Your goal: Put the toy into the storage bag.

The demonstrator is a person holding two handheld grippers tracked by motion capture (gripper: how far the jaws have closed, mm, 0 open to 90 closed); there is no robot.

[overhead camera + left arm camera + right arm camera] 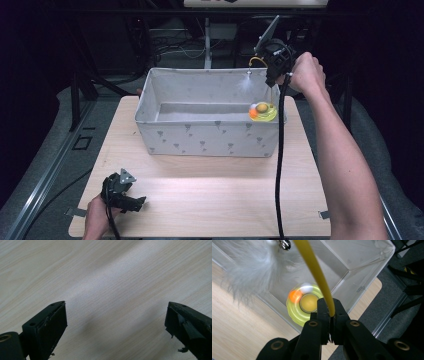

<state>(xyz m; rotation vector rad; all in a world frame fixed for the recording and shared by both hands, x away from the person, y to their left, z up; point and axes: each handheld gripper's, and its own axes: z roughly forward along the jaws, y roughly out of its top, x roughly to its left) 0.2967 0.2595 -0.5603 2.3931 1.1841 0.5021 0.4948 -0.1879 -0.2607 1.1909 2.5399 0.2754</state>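
The yellow wand (315, 267) is clamped between the jaws of the right tongs (329, 315), which are closed down to the thickness of the wand and hold nothing else. From the grip point the wand arcs away from the tongs and ends in one white feather tuft (249, 272) with one small metal bell (284, 243) at its root. In the high view the right tongs (272, 80) hang above the right far corner of the fabric bin (210, 137), with the wand (257, 60) curving left over the bin's far wall and the feather tuft (246, 82) hanging inside that wall.

Directly below the right tongs, in the right end of the bin, lies one yellow-green ring toy (263, 112). It carries one orange ball (295, 296), one white ball (306, 287) and one tan centre disc (309, 302).

The bin is a single grey fabric box with a small printed pattern, standing on the far half of the wooden surface (210, 200).

The left tongs (135, 202) lie well apart from the bin, near the front left corner of the surface. Their jaws stand wide apart, gripping nothing, with bare wood grain (112, 290) between them.

Count: two tongs, one wand, one bin, one ring toy.
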